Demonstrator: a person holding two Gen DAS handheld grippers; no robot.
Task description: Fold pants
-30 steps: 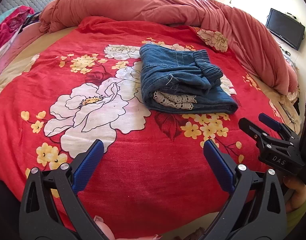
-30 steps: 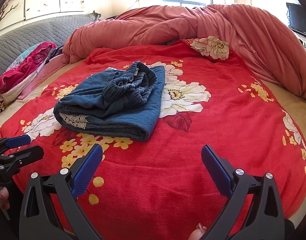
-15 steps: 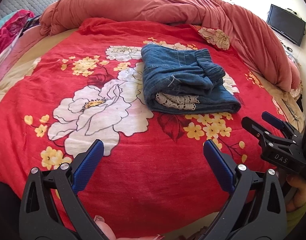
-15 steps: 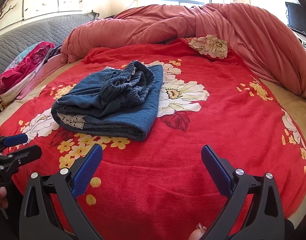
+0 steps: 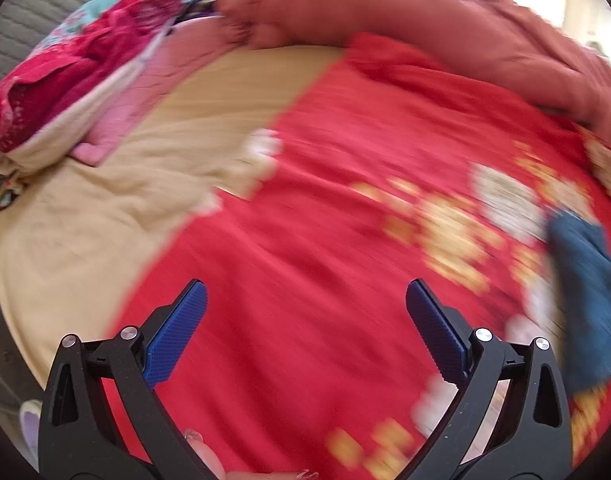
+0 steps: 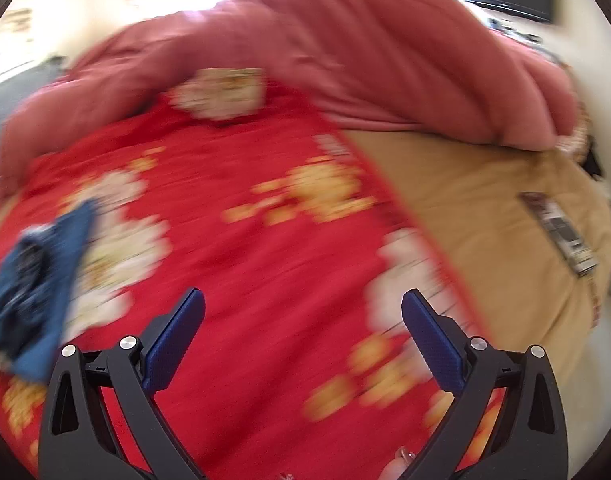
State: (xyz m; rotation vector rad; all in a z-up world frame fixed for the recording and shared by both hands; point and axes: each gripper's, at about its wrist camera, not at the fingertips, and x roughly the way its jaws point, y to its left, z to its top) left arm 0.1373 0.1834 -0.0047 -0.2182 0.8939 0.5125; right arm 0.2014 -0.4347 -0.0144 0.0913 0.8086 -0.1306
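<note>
While both views blur, the pants (image 5: 585, 300) lie far right of the left fingers (image 5: 305, 332), far left of the right fingers (image 6: 303, 334) | fingers spread, empty | folded blue denim on red floral bed (image 6: 265, 280)

**Blur and cut-offs in both views**

I am seeing motion blur smearing both wrist views. The pants (image 5: 585, 304) are showing only as a blue smudge running off the left view's right edge; in the right view they (image 6: 33, 300) are smeared at the left edge, their folds unreadable. The flower prints on the bedspread (image 5: 325, 208) are streaking beyond recognition. A dark strip (image 6: 561, 232) on the tan sheet (image 6: 505, 240) is too blurred to identify.
</note>
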